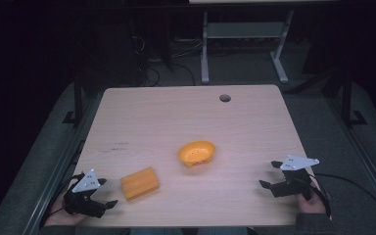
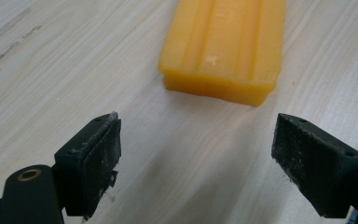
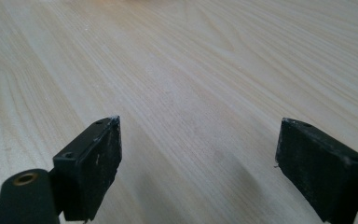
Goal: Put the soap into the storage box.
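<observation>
A pale wood-grain table point(image 1: 186, 122) with rounded corners takes up the middle of the high view, a small dark round hole point(image 1: 224, 98) near its far edge and a few faint dark scuff marks point(image 1: 115, 145) left of centre. Beyond it, on the grey floor, stands the white metal frame of another table point(image 1: 245, 36).

On the near-left part of the tabletop lies an orange rectangular block with ridges along its top point(image 1: 139, 182); in the left gripper view that block point(image 2: 223, 46) sits just ahead of the jaws, closer to the right-hand jaw's side, apart from both pads, its shallow lengthwise grooves plain to see. Near the table's centre sits a shallow orange plastic bowl point(image 1: 197, 152), tilted a little so its speckled inside faces the camera; it is well apart from the block.

The left gripper point(image 1: 103, 193) rests at the near-left corner, held in a hand at the table's edge, its jaws spread wide with bare wood between them — nothing held. Its grey three-cornered plate sits on top.

The right gripper point(image 1: 270, 175) is at the near-right edge, held in a hand with a cable trailing off to the right. In the right gripper view its jaws point(image 3: 196, 163) stand wide apart over bare tabletop — empty.
</observation>
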The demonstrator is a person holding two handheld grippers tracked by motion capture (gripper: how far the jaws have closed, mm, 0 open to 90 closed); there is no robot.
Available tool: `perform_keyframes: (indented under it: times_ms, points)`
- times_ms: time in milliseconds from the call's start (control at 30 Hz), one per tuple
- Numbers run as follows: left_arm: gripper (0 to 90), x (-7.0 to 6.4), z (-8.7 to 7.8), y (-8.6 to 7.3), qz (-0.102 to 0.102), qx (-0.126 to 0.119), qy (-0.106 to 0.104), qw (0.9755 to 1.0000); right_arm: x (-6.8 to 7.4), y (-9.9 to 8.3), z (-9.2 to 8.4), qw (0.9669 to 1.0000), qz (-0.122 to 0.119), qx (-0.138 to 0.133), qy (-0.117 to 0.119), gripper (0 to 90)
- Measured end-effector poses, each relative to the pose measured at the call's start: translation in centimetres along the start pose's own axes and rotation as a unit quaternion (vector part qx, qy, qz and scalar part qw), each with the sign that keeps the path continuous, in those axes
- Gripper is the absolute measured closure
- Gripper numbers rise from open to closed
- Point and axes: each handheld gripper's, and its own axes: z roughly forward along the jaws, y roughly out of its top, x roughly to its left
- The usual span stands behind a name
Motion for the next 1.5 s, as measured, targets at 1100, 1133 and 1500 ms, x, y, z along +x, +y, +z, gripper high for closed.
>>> perform_keyframes:
  times_ms: [1100,1133,1500]
  points:
    - [16.0,-0.7,-0.1,1.6,0.014,-0.020,-0.016,0.9996,0.1,0.1,0.1,1.0000,-0.006,0.006,0.001,13.7]
    - [16.0,-0.7,-0.1,1.6,0.016,-0.021,-0.017,0.9995,0.1,0.1,0.1,1.0000,-0.007,0.007,0.002,13.7]
    - [15.9,-0.9,0.3,2.3,0.027,-0.018,-0.019,0.9993,0.1,0.2,0.0,1.0000,-0.005,0.004,0.002,13.7]
